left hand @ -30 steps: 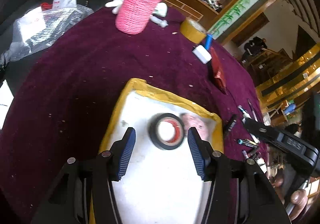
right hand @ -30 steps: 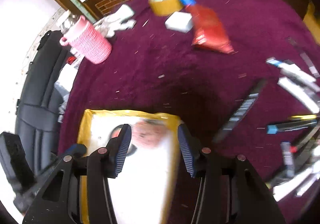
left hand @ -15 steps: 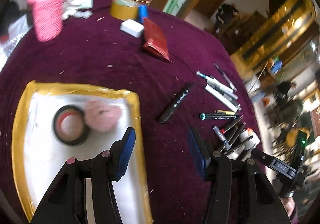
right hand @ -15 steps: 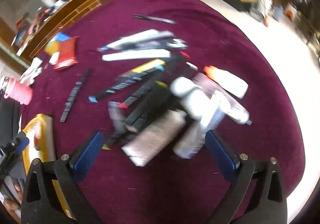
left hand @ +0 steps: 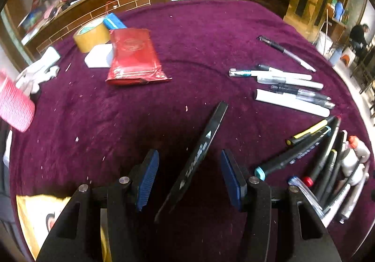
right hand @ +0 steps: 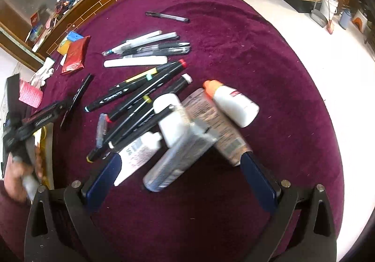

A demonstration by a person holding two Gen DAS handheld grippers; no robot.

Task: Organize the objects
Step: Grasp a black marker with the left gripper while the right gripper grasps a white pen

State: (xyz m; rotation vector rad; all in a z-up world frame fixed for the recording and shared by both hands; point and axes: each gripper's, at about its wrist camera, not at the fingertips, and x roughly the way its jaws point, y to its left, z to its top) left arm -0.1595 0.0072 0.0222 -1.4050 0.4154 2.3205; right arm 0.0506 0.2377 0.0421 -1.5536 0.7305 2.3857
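My left gripper (left hand: 189,177) is open and empty; a flat black strip (left hand: 199,152) lies on the purple cloth between its fingers, apart from both pads. The yellow-rimmed white tray (left hand: 30,215) shows at the lower left corner. My right gripper (right hand: 180,175) is open wide and empty above a heap of white bottles and tubes (right hand: 187,126); a grey tube (right hand: 178,161) lies between its fingers. Black markers (right hand: 140,93) and white pens (right hand: 145,49) lie beyond. The left gripper shows in the right wrist view (right hand: 35,121).
A red packet (left hand: 133,56), a yellow tape roll (left hand: 91,33), a white block (left hand: 98,58) and a pink knitted cup (left hand: 14,107) sit at the far left of the round table (left hand: 199,27). Pens (left hand: 288,84) and markers (left hand: 311,145) lie at the right. The table edge (right hand: 328,107) drops to the floor.
Both grippers swung right, away from the tray. The left now straddles the black strip. The right opened wide and came in over the bottles and markers.
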